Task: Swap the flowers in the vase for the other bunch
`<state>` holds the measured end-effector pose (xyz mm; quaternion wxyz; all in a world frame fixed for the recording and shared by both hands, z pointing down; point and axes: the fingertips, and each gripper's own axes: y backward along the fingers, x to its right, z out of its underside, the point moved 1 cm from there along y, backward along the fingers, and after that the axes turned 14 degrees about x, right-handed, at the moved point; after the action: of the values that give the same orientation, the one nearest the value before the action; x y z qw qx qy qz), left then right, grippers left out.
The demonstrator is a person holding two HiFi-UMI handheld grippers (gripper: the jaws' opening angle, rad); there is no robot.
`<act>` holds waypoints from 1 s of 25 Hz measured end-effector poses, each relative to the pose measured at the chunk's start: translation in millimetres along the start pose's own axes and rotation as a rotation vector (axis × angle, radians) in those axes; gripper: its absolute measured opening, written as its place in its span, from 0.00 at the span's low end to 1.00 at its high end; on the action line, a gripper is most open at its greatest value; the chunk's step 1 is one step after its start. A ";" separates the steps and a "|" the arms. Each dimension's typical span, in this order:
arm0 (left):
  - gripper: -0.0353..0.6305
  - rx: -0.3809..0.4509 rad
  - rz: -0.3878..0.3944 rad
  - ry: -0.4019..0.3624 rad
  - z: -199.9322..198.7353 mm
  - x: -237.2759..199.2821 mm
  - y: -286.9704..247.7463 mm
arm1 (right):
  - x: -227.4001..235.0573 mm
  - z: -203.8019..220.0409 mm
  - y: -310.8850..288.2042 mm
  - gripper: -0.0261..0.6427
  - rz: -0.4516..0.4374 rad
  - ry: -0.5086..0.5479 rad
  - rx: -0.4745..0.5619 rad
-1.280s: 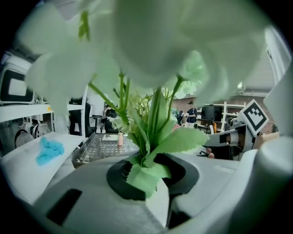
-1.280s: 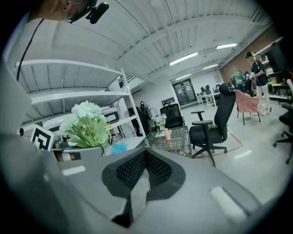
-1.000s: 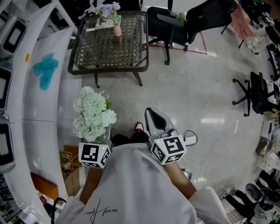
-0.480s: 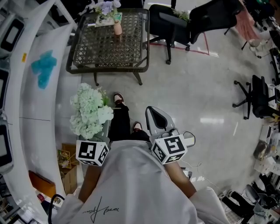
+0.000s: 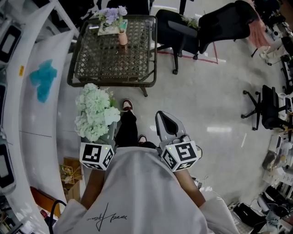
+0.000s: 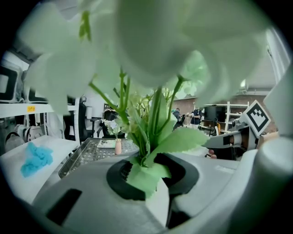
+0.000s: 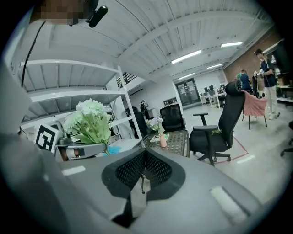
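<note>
Left gripper grasps pale green-white flower bunch | right gripper clenched, empty | small pink vase stands on far wire-mesh bench

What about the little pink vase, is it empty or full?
Full. The pink vase stands upright on the mesh table, and pale purple flowers rise from its top.

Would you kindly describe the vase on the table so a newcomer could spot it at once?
Look to the dark mesh-topped table ahead, left of the black office chairs. Near its far edge stands a small pink vase holding pale purple flowers. It is the only upright thing there, beside a flat booklet.
</note>
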<state>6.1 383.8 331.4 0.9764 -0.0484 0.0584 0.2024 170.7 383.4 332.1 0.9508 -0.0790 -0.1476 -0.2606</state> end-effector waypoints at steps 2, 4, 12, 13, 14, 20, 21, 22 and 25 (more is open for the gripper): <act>0.15 0.001 -0.002 0.002 -2.1 -12.9 -12.1 | 2.2 -1.0 -15.7 0.05 -0.002 -0.002 -0.001; 0.15 0.004 -0.004 0.006 -5.5 -23.5 -26.4 | 7.3 -3.5 -31.4 0.05 0.000 -0.005 -0.004; 0.15 -0.022 0.014 0.024 -12.9 -64.2 -80.5 | 17.8 -5.5 -102.6 0.05 -0.006 -0.030 -0.029; 0.15 -0.026 0.018 0.023 -14.6 -71.4 -87.3 | 17.5 -6.1 -114.0 0.05 -0.009 -0.032 -0.031; 0.15 -0.030 0.021 0.022 -16.6 -78.6 -94.0 | 16.9 -7.1 -125.2 0.05 -0.012 -0.034 -0.034; 0.15 -0.032 0.044 0.019 -27.3 -118.9 -135.7 | 15.3 -12.9 -185.2 0.05 -0.028 -0.038 -0.044; 0.15 -0.030 0.047 0.019 -29.2 -125.2 -142.7 | 15.9 -14.2 -194.4 0.05 -0.029 -0.037 -0.044; 0.15 -0.028 0.050 0.019 -31.5 -131.1 -149.2 | 16.4 -15.8 -202.9 0.05 -0.029 -0.035 -0.044; 0.15 -0.021 0.057 0.016 -38.4 -148.5 -163.8 | 15.4 -20.3 -226.1 0.05 -0.033 -0.026 -0.045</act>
<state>-67.2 171.8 324.8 0.9691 -0.0589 0.0655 0.2305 70.9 179.0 334.4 0.9424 -0.1015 -0.1556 -0.2783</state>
